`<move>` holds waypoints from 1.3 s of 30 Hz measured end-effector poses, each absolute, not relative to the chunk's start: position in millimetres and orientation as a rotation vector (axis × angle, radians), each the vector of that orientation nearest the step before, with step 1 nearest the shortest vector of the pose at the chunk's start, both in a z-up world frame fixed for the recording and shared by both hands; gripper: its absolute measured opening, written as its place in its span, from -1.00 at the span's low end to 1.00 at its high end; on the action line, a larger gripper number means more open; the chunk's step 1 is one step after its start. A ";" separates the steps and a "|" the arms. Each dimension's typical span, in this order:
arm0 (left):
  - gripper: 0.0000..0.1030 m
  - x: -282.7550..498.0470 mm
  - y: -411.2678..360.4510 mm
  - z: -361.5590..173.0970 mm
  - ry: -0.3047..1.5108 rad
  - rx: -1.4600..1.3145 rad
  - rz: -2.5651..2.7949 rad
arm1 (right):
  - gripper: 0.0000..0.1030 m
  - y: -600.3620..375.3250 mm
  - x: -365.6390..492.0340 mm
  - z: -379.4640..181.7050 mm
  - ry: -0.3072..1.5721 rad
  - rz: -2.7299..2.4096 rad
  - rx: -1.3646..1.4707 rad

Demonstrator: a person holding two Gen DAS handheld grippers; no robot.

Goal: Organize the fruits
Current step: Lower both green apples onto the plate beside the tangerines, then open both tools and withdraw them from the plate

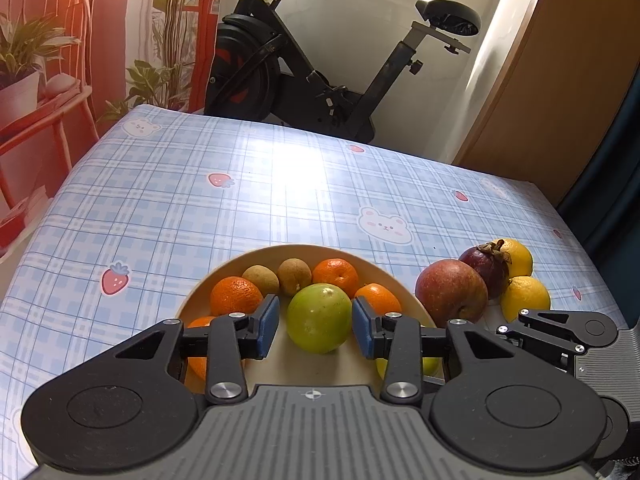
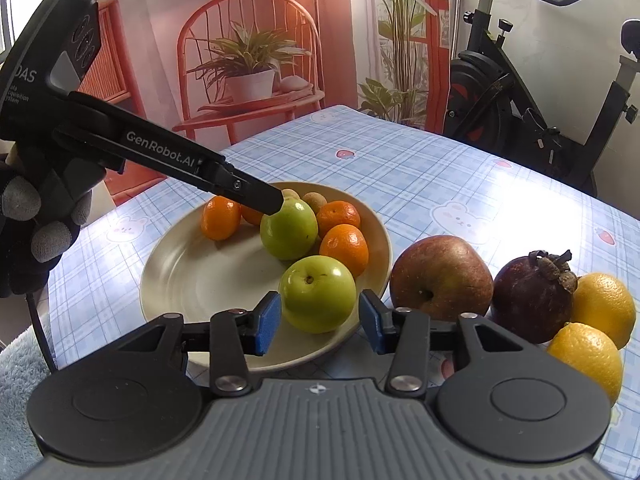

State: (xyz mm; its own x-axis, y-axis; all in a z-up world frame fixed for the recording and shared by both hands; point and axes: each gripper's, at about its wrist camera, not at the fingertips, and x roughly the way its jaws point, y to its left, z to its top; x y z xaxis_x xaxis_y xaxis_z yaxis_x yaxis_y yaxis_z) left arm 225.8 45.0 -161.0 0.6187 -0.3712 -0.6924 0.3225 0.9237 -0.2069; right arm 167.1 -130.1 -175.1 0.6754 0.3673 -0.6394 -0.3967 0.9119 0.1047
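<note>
A cream plate (image 1: 224,276) (image 2: 168,276) holds several oranges (image 2: 344,248), two small brown fruits (image 1: 294,276) and two green fruits. My left gripper (image 1: 316,326) (image 2: 280,206) reaches down over the far green fruit (image 1: 319,318) (image 2: 289,228), its blue pads closed against the fruit's upper sides. My right gripper (image 2: 320,322) has its pads shut on the near green fruit (image 2: 317,294), which sits by the plate's front rim. Right of the plate, on the cloth, lie a red apple (image 2: 440,276), a dark mangosteen (image 2: 532,300) and two lemons (image 2: 604,308).
A gloved hand (image 2: 24,224) holds the left gripper's handle. The table has a blue checked cloth (image 1: 240,200). An exercise bike (image 1: 320,80) stands beyond its far edge. A printed backdrop of a chair and plants hangs to the left. A fluffy cloth (image 2: 20,380) lies at the near left.
</note>
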 end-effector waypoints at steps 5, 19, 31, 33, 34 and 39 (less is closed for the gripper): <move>-0.18 225.1 49.0 -159.8 0.798 -0.081 -0.398 | -0.22 -138.7 174.6 -176.0 0.724 0.436 0.059; -0.18 225.3 49.7 -162.9 0.803 -0.081 -0.386 | -0.17 -135.7 172.0 -169.5 0.751 0.406 0.066; -0.18 224.4 48.0 -163.9 0.801 -0.077 -0.369 | -0.15 -122.8 174.1 -173.7 0.737 0.376 0.044; -0.18 223.8 48.5 -163.5 0.800 -0.081 -0.368 | -0.16 -120.6 174.9 -175.3 0.722 0.381 0.063; -0.18 223.5 48.6 -163.3 0.799 -0.082 -0.369 | -0.15 -118.8 175.2 -175.9 0.711 0.382 0.064; -0.18 221.6 47.7 -162.8 0.799 -0.072 -0.370 | -0.16 -112.2 180.0 -176.3 0.690 0.379 0.057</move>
State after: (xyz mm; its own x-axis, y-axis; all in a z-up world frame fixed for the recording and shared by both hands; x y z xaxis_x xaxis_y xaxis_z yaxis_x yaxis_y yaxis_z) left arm 221.6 47.7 -162.8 0.6368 -0.3511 -0.6865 0.2971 0.9333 -0.2017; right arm 180.0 -112.2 -176.3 0.7057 0.3597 -0.6104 -0.3227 0.9302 0.1752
